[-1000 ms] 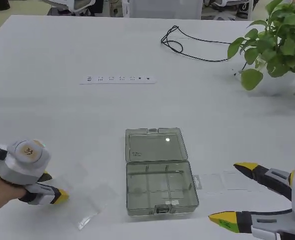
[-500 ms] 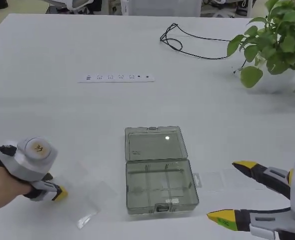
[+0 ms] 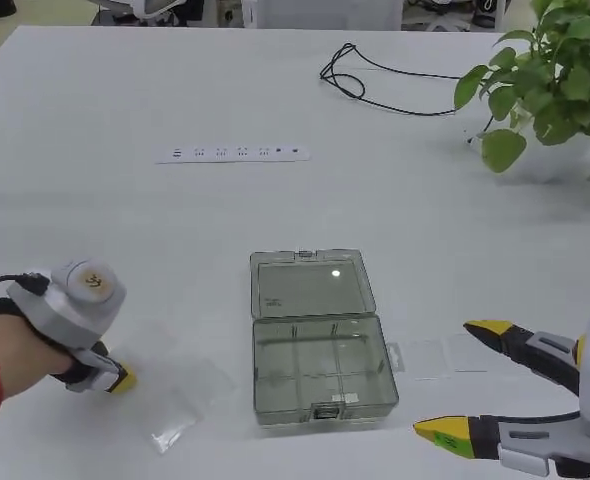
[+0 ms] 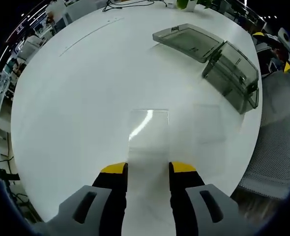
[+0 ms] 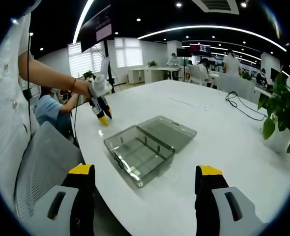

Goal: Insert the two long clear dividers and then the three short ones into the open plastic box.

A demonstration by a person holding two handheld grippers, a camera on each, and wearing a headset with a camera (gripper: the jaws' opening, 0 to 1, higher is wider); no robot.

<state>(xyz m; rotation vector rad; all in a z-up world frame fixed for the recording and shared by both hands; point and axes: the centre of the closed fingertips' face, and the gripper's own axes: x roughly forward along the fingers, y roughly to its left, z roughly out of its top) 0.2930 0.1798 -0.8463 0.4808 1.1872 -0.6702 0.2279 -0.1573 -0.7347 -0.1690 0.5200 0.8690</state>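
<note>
Over the last second the left gripper point(image 3: 117, 380) has rolled its body over toward the box point(image 3: 323, 412), while its yellow tip has barely shifted on the bench point(image 3: 275, 90); the right gripper point(image 3: 467, 382) has kept its place. The box sits open near the bench's front edge, its lid point(image 3: 310, 285) laid flat on the far side; faint lines cross its inside, and it cannot be told whether they are slots or fitted pieces. A clear divider point(image 3: 197, 395) lies flat just left of the box; more clear dividers point(image 3: 430, 356) lie just right of it. In the left gripper view the jaws stand narrow, with the near end of that divider point(image 4: 149, 129) reaching between them; whether they pinch it cannot be told. The right gripper hangs wide and empty by the front edge, beside the right-hand pieces. The step in hand looks like picking up a divider; the next move calls for a firm pinch on its edge, a lift, a turn upright and lining it up with a slot. Farther back lie a power strip point(image 3: 233, 154), a black cable point(image 3: 375, 85) and a potted plant point(image 3: 555, 70).
</note>
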